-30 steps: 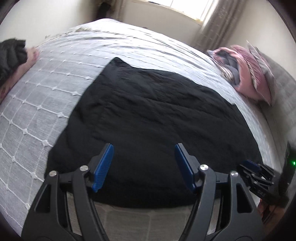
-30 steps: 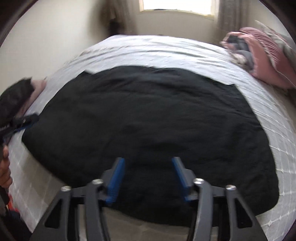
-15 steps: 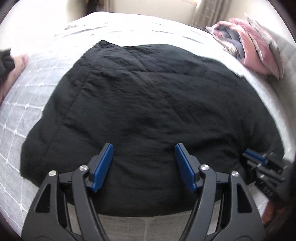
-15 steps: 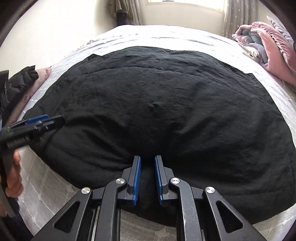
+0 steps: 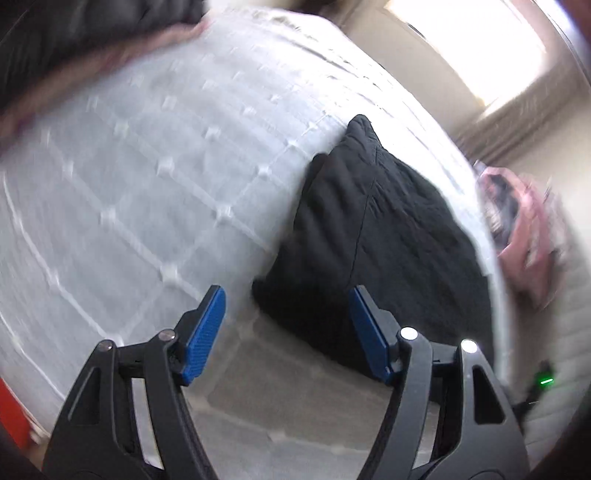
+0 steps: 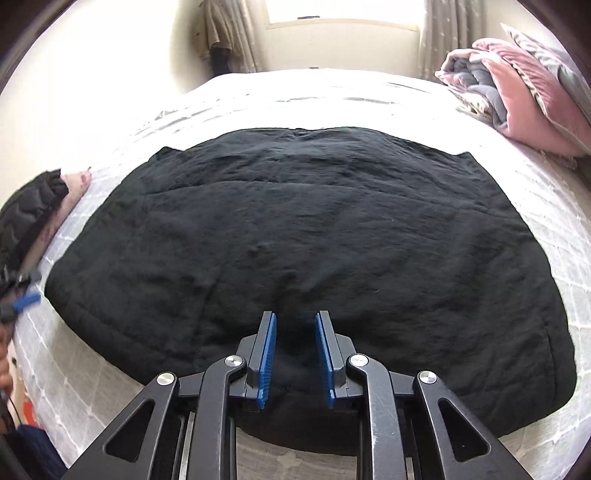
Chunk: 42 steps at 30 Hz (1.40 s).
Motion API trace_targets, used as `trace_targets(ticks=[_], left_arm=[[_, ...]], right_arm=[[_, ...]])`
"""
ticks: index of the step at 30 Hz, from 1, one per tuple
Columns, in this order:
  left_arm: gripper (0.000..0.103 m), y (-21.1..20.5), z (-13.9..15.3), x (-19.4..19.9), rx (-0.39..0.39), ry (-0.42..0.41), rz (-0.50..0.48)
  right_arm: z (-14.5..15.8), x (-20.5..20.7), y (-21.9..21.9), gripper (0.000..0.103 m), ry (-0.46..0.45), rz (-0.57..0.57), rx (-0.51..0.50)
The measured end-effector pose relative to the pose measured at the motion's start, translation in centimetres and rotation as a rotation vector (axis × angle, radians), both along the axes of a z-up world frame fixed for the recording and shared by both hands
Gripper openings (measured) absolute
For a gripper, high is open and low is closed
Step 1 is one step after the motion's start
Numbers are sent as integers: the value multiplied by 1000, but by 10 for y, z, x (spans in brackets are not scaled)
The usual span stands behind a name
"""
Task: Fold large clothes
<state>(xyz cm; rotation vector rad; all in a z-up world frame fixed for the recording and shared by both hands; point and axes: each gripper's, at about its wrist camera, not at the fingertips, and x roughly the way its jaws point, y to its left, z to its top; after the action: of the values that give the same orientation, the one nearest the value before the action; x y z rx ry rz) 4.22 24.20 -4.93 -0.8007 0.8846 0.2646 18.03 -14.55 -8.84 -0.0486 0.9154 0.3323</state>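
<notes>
A large black quilted garment point(image 6: 314, 236) lies spread flat on the grey-white bedspread point(image 6: 369, 96). My right gripper point(image 6: 295, 332) sits low at the garment's near edge, its blue pads narrowly apart over the fabric with no fold clamped between them. In the blurred left wrist view the garment's left corner point(image 5: 373, 236) shows at centre right. My left gripper point(image 5: 286, 317) is wide open and empty, just off that corner over the bed edge. It also shows at the far left of the right wrist view point(image 6: 22, 295).
Folded pink and grey bedding point(image 6: 517, 96) is piled at the bed's far right. A dark puffy jacket point(image 6: 26, 218) on a pink cloth lies at the left edge. A window with curtains point(image 6: 343, 14) is behind the bed.
My left gripper has swung left, away from the middle of the garment to its left corner, staying open. My right gripper's pads have parted a little from their near-shut stand half a second ago.
</notes>
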Motion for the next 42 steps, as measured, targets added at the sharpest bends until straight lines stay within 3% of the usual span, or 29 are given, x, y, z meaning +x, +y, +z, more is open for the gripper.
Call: trace_targets(ticks=[4, 9, 13, 18, 27, 35, 42], left_arm=[[70, -11, -10, -12, -104, -33, -4], [70, -28, -26, 6, -123, -6, -64], [70, -31, -31, 24, -101, 3, -34], [72, -29, -38, 37, -157, 10, 33], [72, -25, -40, 57, -145, -11, 96], [72, -21, -44, 63, -173, -10, 114], [72, -13, -47, 62, -242, -17, 140]], right_arm=[[2, -8, 16, 22, -8, 71, 74], [-9, -10, 32, 22, 1, 100, 37], [-15, -6, 32, 22, 5, 88, 35], [-17, -2, 23, 22, 1, 54, 53], [-18, 8, 29, 22, -31, 49, 83], [-15, 51, 40, 22, -29, 27, 85], [-13, 126, 51, 22, 14, -39, 101]])
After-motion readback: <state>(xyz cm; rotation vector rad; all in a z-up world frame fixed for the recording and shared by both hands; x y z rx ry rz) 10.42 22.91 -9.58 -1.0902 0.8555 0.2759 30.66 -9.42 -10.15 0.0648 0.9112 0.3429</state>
